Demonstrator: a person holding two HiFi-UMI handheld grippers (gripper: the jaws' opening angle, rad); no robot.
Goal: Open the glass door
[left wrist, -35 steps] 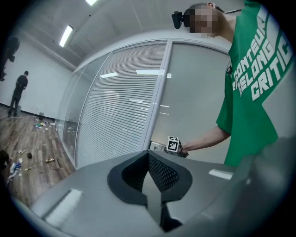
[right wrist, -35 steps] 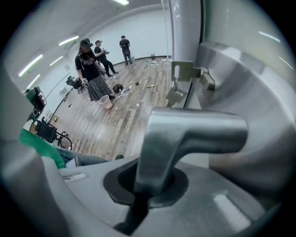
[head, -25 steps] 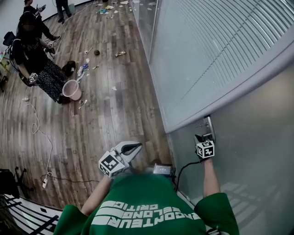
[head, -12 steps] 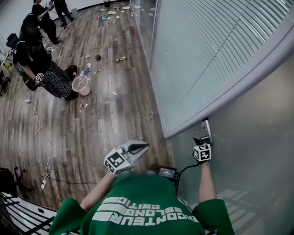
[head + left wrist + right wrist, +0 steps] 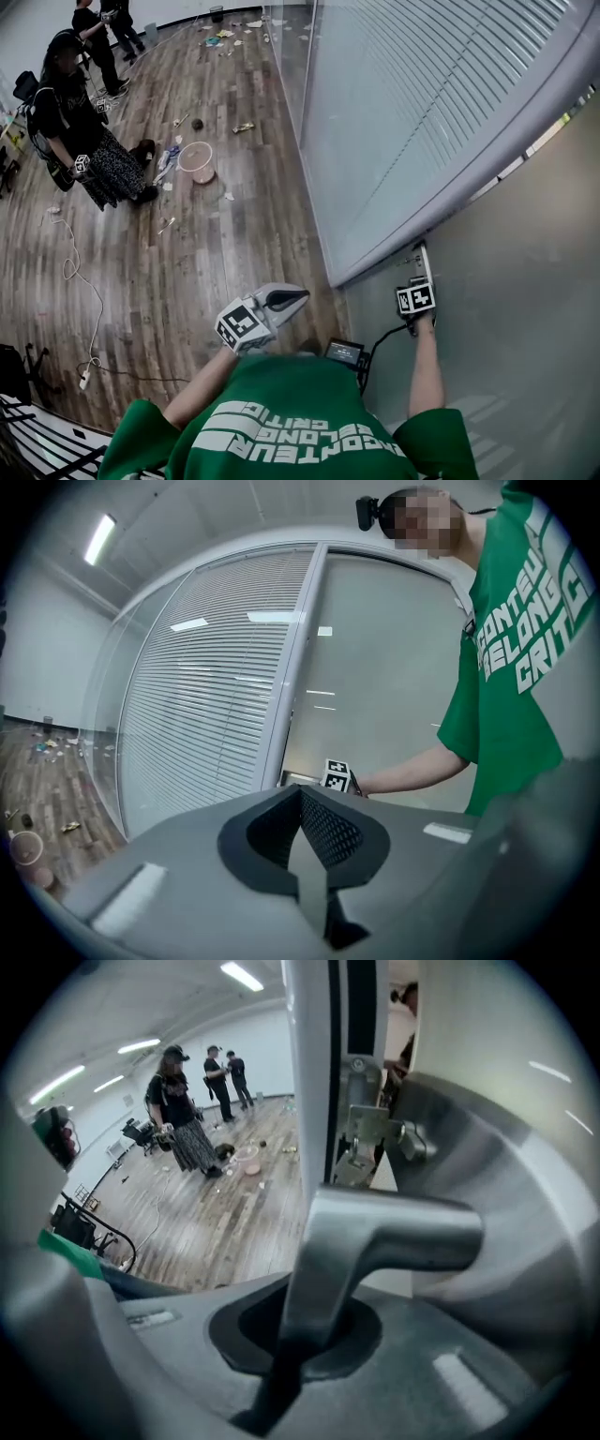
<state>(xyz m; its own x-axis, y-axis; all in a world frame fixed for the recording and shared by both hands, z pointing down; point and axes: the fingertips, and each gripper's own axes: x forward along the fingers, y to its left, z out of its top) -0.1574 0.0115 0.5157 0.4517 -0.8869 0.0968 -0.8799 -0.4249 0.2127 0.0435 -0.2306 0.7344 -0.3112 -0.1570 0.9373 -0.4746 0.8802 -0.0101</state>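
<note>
Gripper on my right hand is clamping the metal lever handle of the glass door. Its jaws are pressing tight on the lever's neck, which is standing between them in the right gripper view. I am pointing it steeply down at the handle, because I think a grip from above lets me press the lever and pull the door with the same hold. The door is standing at my right side, a frosted panel just beside the partition with blinds, and its edge with the latch plate is showing near the frame. My left gripper is hanging over the wooden floor, jaws together on nothing, well apart from the door, so it is not blocking the swing. I judge the opening is only beginning.
</note>
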